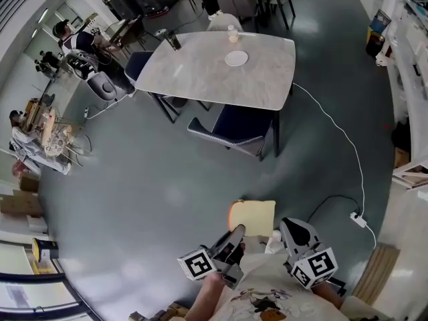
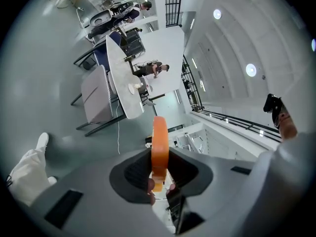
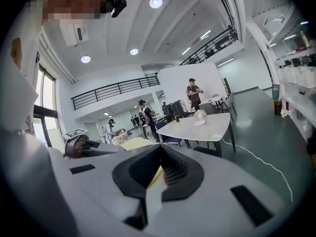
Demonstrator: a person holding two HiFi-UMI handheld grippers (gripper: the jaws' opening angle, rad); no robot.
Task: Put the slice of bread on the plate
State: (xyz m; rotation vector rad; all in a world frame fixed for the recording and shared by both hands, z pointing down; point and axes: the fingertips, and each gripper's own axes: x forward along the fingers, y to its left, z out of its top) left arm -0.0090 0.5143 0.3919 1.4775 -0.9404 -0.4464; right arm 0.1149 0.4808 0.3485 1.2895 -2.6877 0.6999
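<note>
Left gripper (image 1: 238, 233) pinches bread slice (image 1: 254, 217) flat, jutting forward; right gripper (image 1: 286, 225) closed, empty.

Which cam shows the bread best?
Head view: the bread shows its whole face. Left gripper view has it edge-on, crust only. Right gripper view catches just a pale sliver.
</note>
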